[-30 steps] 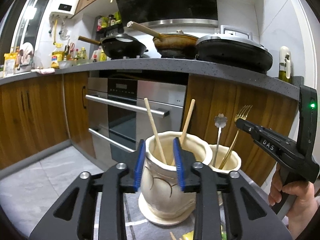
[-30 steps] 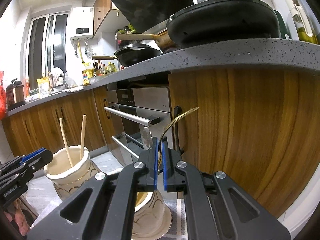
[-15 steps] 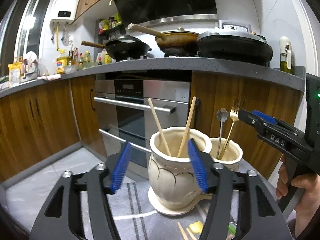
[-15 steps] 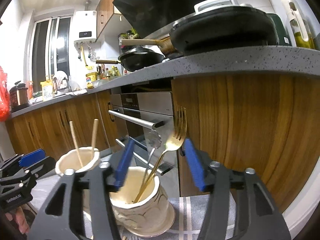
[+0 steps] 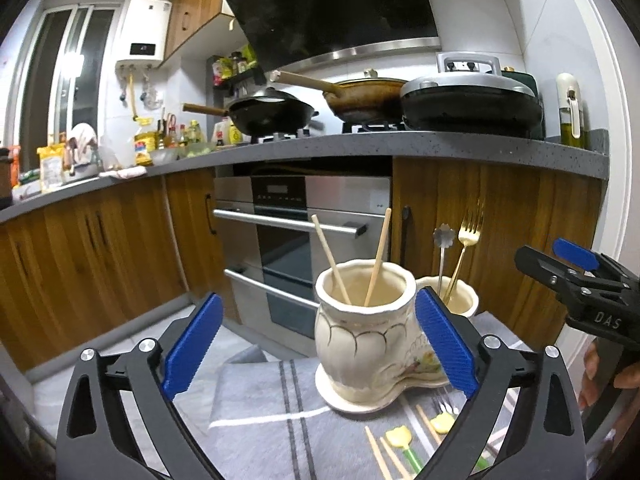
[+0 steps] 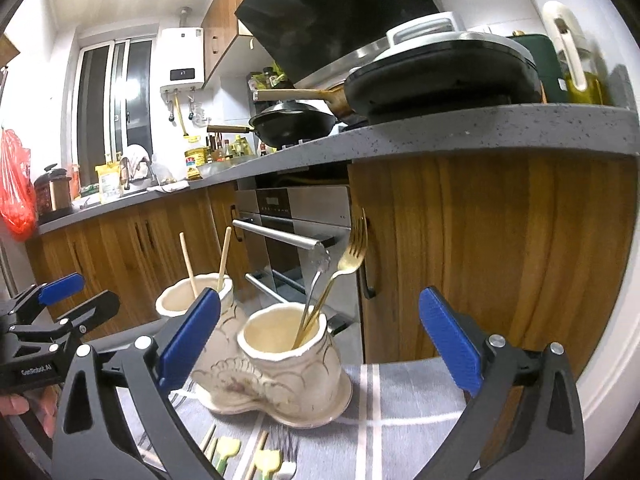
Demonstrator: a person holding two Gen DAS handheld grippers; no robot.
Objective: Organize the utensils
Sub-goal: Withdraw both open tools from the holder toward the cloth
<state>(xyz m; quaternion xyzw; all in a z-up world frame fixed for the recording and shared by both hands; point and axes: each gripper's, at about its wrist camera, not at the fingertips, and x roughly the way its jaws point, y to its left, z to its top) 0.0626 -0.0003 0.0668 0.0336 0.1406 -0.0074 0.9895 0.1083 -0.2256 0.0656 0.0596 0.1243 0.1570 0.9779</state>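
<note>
A cream two-cup ceramic holder (image 5: 360, 344) stands on a grey striped cloth (image 5: 256, 400). Two wooden chopsticks (image 5: 376, 256) lean in its tall cup. In the short cup (image 6: 280, 336) stand a gold fork (image 6: 352, 256) and a silver flower-headed utensil (image 6: 320, 258). My left gripper (image 5: 318, 344) is a little back from the tall cup, its jaws opening wide and its pads touching nothing. The right gripper (image 6: 318, 340) is back from the short cup, jaws likewise opening, nothing gripped. Loose chopsticks and yellow-green-handled utensils (image 5: 400, 440) lie on the cloth in front of the holder.
Behind the holder are wooden cabinet doors (image 6: 480, 260) and a steel oven (image 5: 300, 240) with bar handles. A grey countertop (image 6: 480, 132) with pans overhangs above. A person's hand (image 5: 600, 376) holds the right gripper's handle at the right edge.
The right gripper went from shut on the gold fork to wide open, and the fork now rests in the short cup. The left jaws widened from a narrow gap. Both grippers drew back.
</note>
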